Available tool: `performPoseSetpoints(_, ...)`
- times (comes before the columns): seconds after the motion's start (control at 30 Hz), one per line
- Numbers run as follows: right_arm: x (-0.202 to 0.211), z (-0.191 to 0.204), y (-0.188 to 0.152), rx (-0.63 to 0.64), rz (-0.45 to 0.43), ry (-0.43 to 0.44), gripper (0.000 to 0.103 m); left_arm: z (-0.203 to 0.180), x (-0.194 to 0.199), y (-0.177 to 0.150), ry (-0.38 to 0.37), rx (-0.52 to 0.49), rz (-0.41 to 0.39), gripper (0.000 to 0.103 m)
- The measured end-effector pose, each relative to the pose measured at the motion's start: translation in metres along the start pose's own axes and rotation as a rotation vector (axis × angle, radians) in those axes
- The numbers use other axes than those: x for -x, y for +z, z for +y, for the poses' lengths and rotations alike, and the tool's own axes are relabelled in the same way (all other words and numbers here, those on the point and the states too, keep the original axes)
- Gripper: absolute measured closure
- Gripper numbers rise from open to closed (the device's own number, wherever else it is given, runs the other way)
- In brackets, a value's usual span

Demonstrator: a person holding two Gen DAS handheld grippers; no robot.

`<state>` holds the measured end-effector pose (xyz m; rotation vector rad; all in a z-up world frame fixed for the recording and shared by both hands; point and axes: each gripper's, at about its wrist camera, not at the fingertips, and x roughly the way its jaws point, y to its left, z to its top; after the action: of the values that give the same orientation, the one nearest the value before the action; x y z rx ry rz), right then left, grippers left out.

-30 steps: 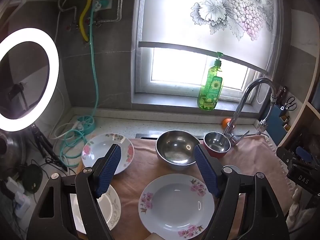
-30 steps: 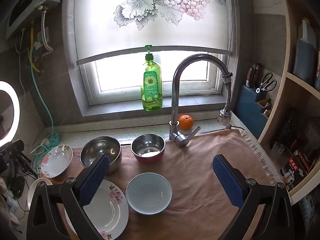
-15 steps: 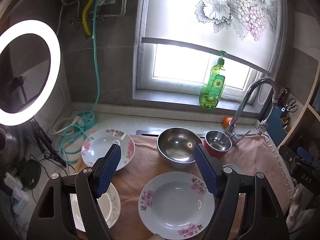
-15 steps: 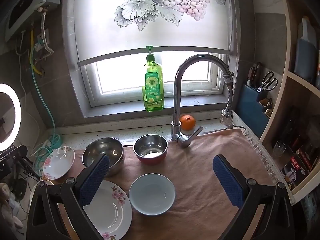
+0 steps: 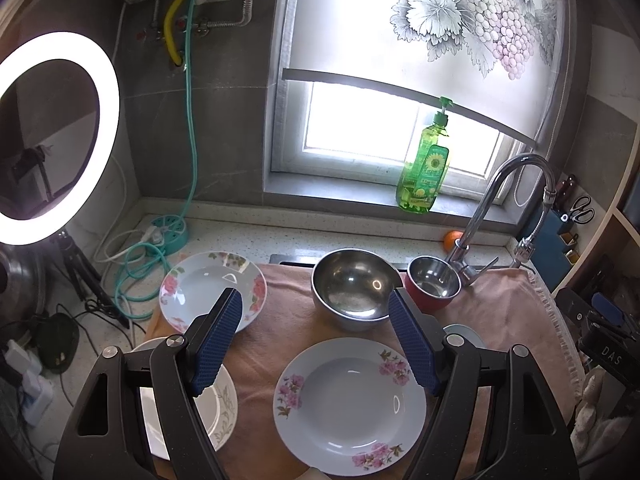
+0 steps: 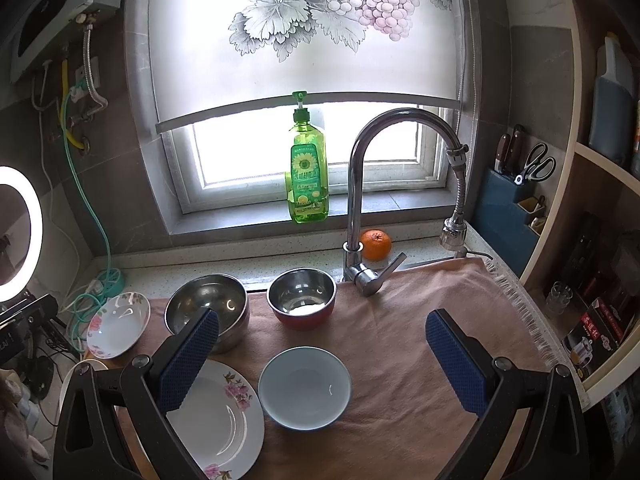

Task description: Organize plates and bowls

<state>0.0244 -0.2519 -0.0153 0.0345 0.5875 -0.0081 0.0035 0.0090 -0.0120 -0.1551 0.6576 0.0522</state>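
A flowered white plate lies on the pink cloth directly below my open left gripper. A second flowered plate sits at the cloth's left edge, and a pale plate lies partly behind the left finger. Behind them stand a large steel bowl and a small red-sided steel bowl. My right gripper hangs open above a plain white bowl, with the flowered plate to its left. The large steel bowl and the red-sided bowl stand beyond.
A tall chrome faucet rises behind the bowls, an orange beside it. A green soap bottle stands on the sill. A ring light, cables and a teal power strip crowd the left counter. Shelves and a knife block are on the right.
Both views have drifted slightly: the dishes sit a little farther right in the right wrist view and a little higher in the left. Both grippers stay open and no dish has moved.
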Motion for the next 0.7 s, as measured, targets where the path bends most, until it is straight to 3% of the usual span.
performPoseSetpoints(0.7,-0.0033,-0.0030,-0.0041,-0.003,0.015,-0.002,0.001,-0.0013,-0.0039,-0.0018,-0.004,0.000,0.008,0.027)
